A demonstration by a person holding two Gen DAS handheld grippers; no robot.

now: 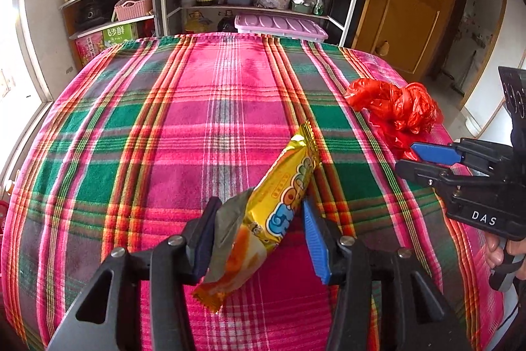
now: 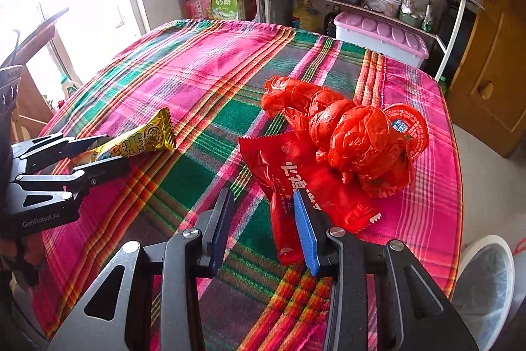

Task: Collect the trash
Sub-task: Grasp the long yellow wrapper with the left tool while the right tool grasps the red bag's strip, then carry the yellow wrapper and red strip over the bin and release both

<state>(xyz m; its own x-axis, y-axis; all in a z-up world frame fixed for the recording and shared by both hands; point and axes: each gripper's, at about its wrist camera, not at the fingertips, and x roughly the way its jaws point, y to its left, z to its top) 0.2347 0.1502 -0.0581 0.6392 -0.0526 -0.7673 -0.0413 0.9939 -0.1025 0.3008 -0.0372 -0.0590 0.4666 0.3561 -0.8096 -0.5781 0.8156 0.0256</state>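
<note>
Table: covered with a pink, green and orange plaid cloth (image 1: 203, 120).
Left gripper (image 1: 259, 229): jaws parted around the yellow snack wrapper (image 1: 279, 203); the wrapper lies between the pads, and whether either pad presses on it cannot be told.
Yellow snack wrapper: lies on the cloth toward the left side of the table, its far end pointing away from the gripper.
Right gripper (image 2: 263, 226): jaws released, nothing clamped; the right pad rests over the edge of the red snack packet (image 2: 296, 186).
Red snack packet: flat on the cloth, partly under the crumpled red plastic bag (image 2: 348, 134).
Red plastic bag: bunched up near the right edge of the table, touching a red round lid (image 2: 411, 127).
Bin (image 2: 486, 285): stands on the floor beside the table's right edge, lined with a bag.
</note>
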